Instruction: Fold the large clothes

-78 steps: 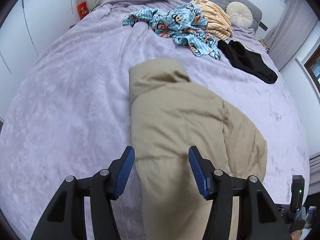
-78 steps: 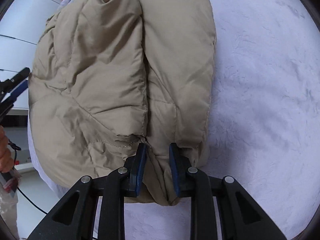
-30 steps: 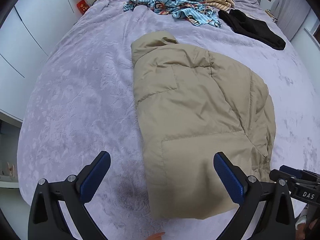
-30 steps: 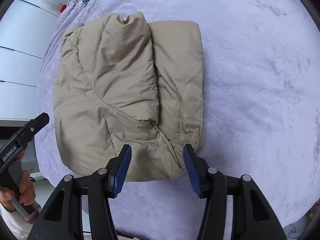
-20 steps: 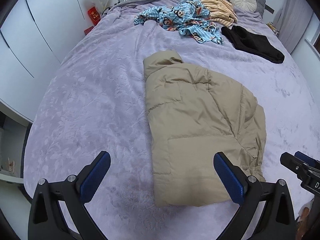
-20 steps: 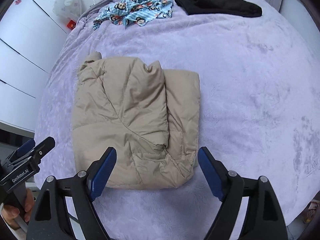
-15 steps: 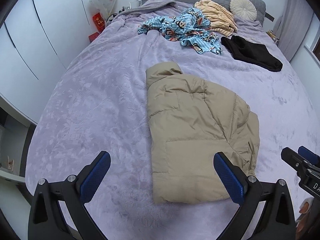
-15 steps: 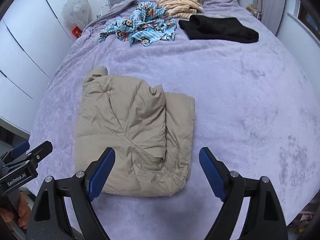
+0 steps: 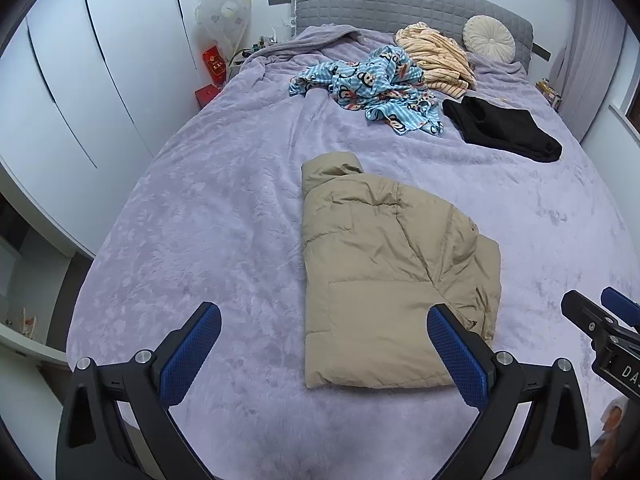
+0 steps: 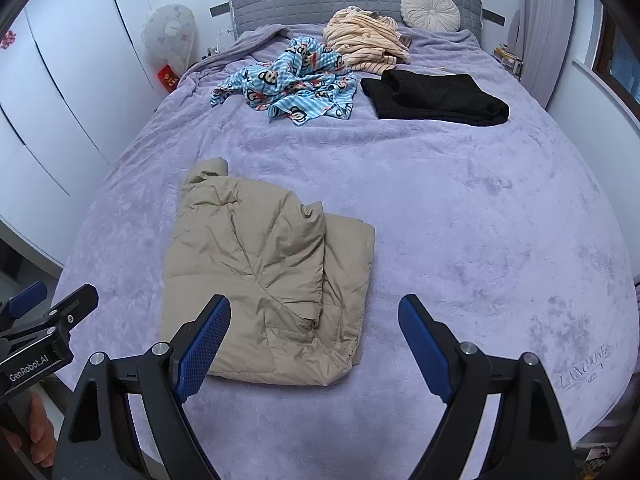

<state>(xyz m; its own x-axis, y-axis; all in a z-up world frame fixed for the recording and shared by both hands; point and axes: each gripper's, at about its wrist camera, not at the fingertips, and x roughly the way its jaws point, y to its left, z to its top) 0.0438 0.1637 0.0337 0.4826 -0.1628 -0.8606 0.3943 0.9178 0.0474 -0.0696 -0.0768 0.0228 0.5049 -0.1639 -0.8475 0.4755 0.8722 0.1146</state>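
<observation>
— Can you see who's holding them?
— Only fingertips at the frame's edge. Both point steeply down above the bed (image 9: 224,208).
— Holding anything?
— No. Left claw (image 9: 324,356) gapes wide; right claw (image 10: 314,346), just opened, empty. The folded tan jacket (image 10: 256,280) lies near the foot.
— Writing?
— "GenRobot.AI"; the blanket says "LANCOONE".

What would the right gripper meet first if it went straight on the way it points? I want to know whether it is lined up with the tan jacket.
Probably the bare purple bedspread, just beside the folded tan jacket; depth is unclear.
</observation>
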